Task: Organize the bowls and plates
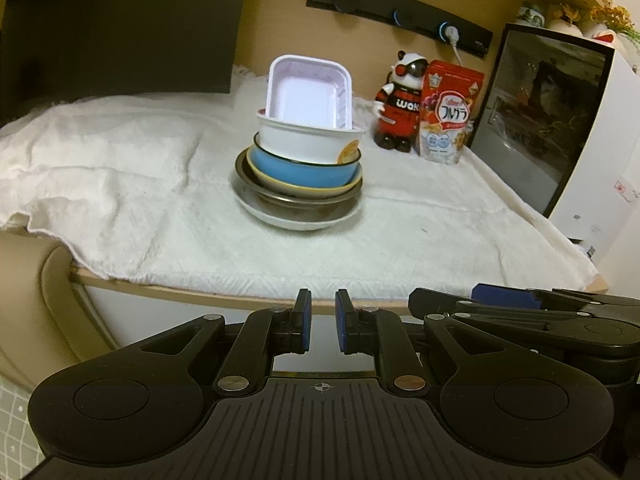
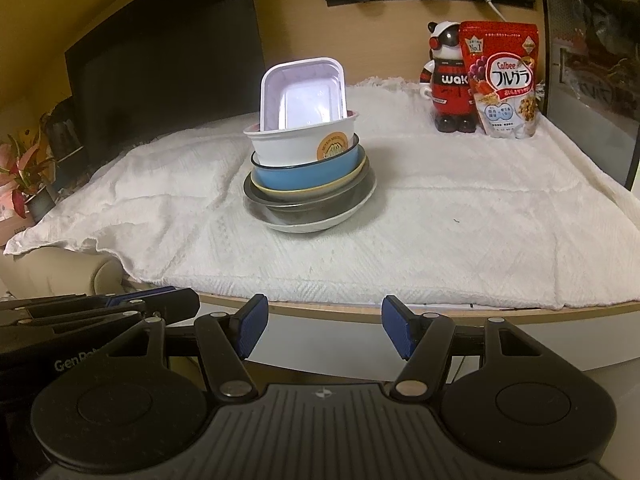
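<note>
A stack of dishes stands mid-table on a white cloth (image 1: 120, 184). From the bottom: a white plate (image 1: 296, 222), a dark metal bowl (image 1: 280, 196), a yellow-rimmed dish, a blue bowl (image 1: 296, 170), a white paper bowl (image 1: 304, 140), and a white rectangular plastic tray (image 1: 310, 92) leaning in it. The stack also shows in the right wrist view (image 2: 308, 168). My left gripper (image 1: 323, 320) is empty, its jaws a narrow gap apart, before the table's front edge. My right gripper (image 2: 322, 328) is open and empty, also before the edge.
A panda figurine (image 2: 446, 92) and a red cereal bag (image 2: 502, 80) stand at the back right beside a black-framed appliance (image 1: 548, 120). A dark monitor (image 2: 168, 68) stands back left. A potted plant (image 2: 24, 176) is at the far left.
</note>
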A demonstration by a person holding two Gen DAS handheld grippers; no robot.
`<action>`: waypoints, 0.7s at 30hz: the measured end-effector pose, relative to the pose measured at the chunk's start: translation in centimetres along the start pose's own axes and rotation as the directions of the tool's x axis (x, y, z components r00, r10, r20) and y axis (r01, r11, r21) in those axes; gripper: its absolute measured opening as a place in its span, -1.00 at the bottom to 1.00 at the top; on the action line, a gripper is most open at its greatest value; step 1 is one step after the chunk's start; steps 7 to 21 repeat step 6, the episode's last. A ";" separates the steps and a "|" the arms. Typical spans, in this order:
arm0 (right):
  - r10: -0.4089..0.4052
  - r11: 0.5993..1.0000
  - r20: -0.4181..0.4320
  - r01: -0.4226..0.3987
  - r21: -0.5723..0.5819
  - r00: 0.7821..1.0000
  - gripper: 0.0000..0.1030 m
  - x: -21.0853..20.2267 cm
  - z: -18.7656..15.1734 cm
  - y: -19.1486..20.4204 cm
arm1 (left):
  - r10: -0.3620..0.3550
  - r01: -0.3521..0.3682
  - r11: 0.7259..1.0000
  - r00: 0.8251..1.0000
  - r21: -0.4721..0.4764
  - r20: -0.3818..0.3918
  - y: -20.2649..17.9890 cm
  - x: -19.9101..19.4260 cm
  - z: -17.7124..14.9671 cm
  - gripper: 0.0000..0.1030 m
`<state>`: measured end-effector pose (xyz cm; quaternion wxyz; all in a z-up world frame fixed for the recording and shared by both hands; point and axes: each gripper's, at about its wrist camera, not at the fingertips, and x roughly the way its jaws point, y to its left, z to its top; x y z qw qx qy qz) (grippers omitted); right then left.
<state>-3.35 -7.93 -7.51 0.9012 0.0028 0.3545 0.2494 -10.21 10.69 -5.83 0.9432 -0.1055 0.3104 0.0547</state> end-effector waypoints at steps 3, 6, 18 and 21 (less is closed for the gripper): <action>-0.001 1.000 -0.005 0.001 -0.002 1.000 0.24 0.4 0.2 0.0 | -0.017 0.017 1.000 1.000 -0.005 -0.019 0.4 0.4 0.2 -0.70; -0.005 1.000 -0.001 0.005 -0.022 1.000 0.24 1.3 1.2 0.4 | 0.004 -0.005 0.999 0.999 -0.032 -0.042 1.5 1.3 0.9 -0.70; -0.005 1.000 -0.001 0.005 -0.022 1.000 0.24 1.3 1.2 0.4 | 0.004 -0.005 0.999 0.999 -0.032 -0.042 1.5 1.3 0.9 -0.70; -0.005 1.000 -0.001 0.005 -0.022 1.000 0.24 1.3 1.2 0.4 | 0.004 -0.005 0.999 0.999 -0.032 -0.042 1.5 1.3 0.9 -0.70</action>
